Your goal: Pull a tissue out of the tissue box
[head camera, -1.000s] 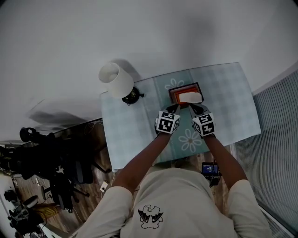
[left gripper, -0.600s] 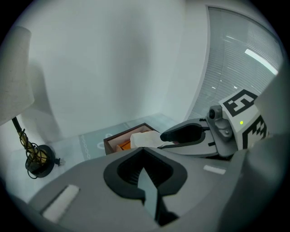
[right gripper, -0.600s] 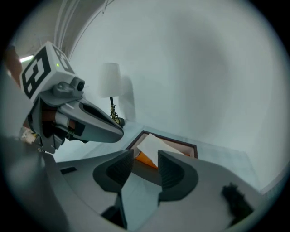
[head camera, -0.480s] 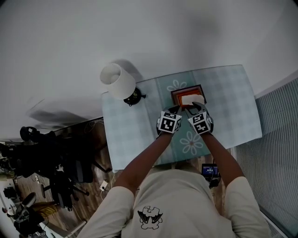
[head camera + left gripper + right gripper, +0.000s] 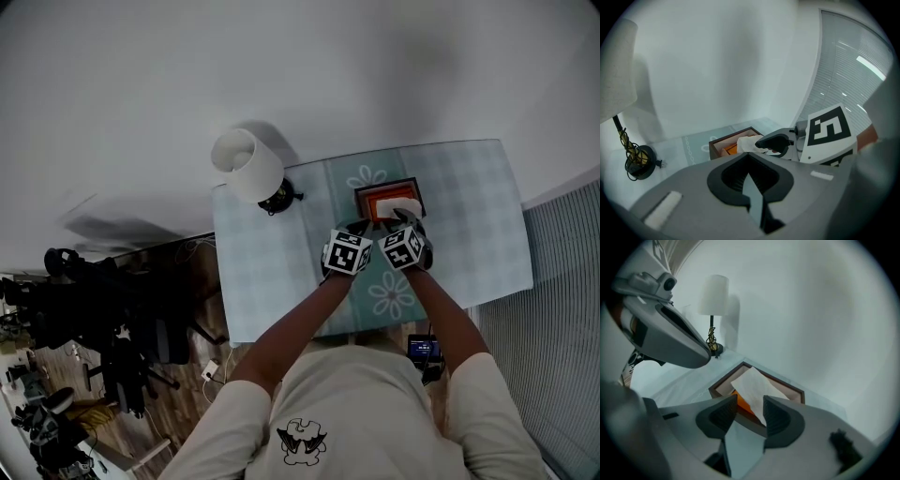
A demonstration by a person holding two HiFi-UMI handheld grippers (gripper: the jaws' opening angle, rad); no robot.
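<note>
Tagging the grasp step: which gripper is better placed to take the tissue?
Right. The right gripper has its jaws opening around the tissue; the left gripper is shut, short of the tissue box.

Person, catalogued from above.
- Worn: a pale shirt [image 5: 375,394] with short sleeves; 1 dark cartoon print [image 5: 302,438] on the chest.
- Arms bare below the sleeves.
- The left claw [image 5: 749,174]: grey moulded shell, 2 black ribbed pads, 2 pale rectangular labels on the shell.
- The right claw [image 5: 745,412]: same grey shell and black ribbed pads, 1 small black fitting on its right flank; jaws opening, tissue [image 5: 757,387] between them.
- Each claw bears 1 white cube [image 5: 346,253] printed with black square markers.
</note>
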